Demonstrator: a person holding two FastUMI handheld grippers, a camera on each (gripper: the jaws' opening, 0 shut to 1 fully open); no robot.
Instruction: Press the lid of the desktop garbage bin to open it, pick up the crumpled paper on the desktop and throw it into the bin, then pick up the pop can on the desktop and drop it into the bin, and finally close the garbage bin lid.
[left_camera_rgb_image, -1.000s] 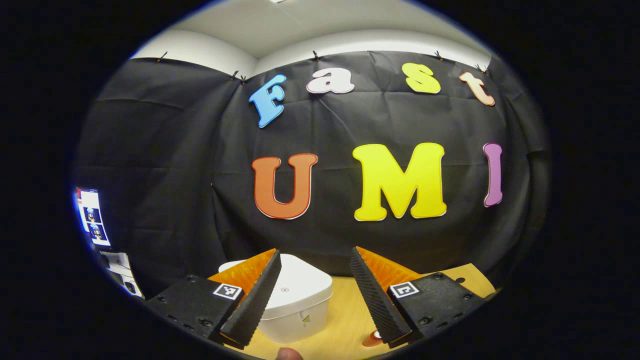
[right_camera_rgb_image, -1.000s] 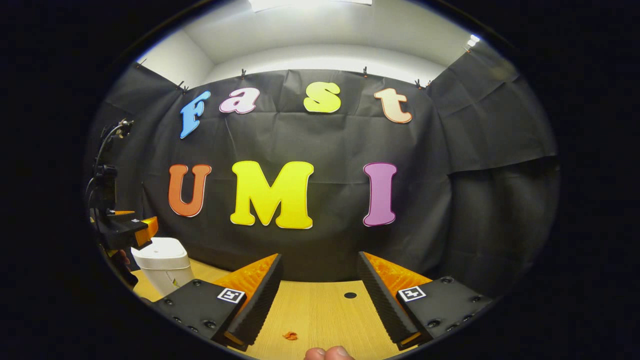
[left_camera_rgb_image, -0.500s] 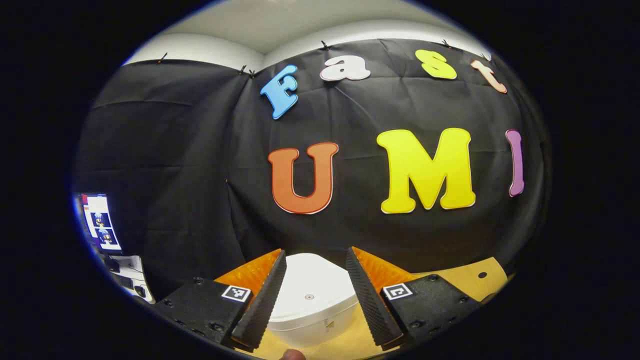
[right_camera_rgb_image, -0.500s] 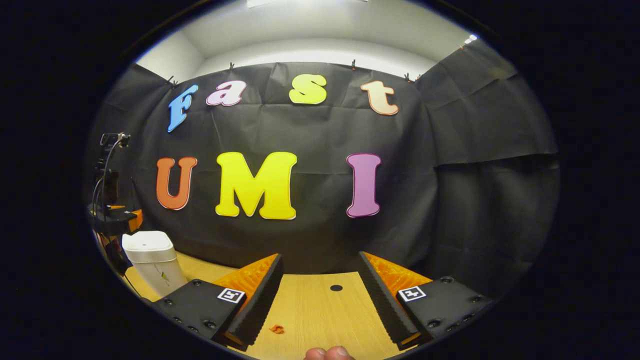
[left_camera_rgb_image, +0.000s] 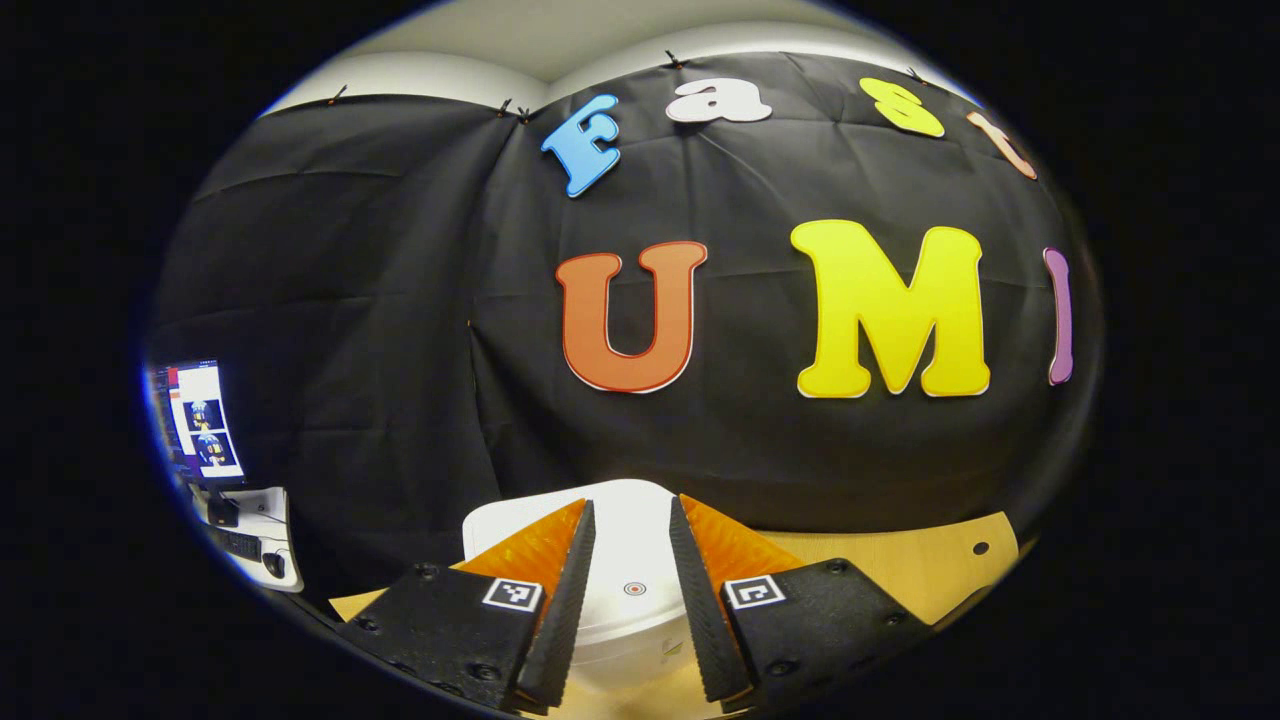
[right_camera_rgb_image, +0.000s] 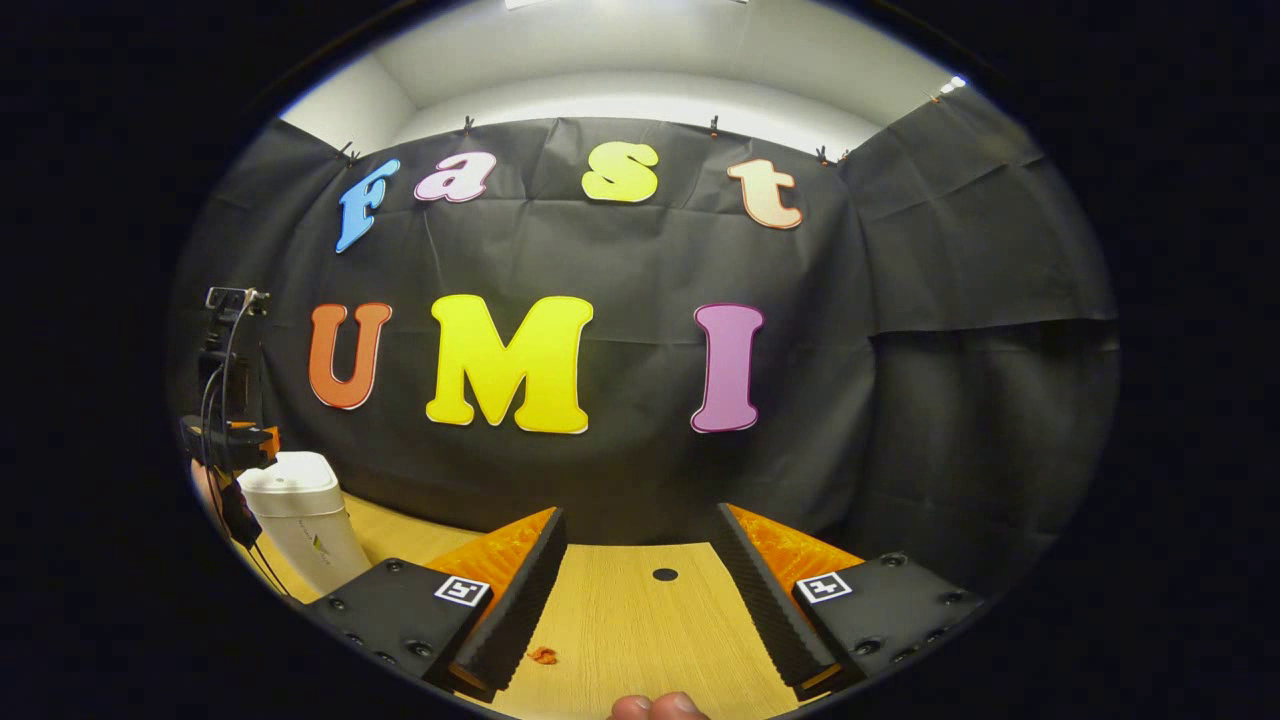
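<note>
Jaws of left gripper (left_camera_rgb_image: 632, 610) narrowed to a slim gap, gripping nothing, poised directly above closed white lid (left_camera_rgb_image: 634, 560) of garbage bin (right_camera_rgb_image: 305, 520); small round press mark (left_camera_rgb_image: 634, 588) framed between the fingertips. Jaws of right gripper (right_camera_rgb_image: 632, 600) spread wide and empty, over bare wooden desktop (right_camera_rgb_image: 640, 625), well apart from the bin at far left. Likely next: straight downward press by the left.
</note>
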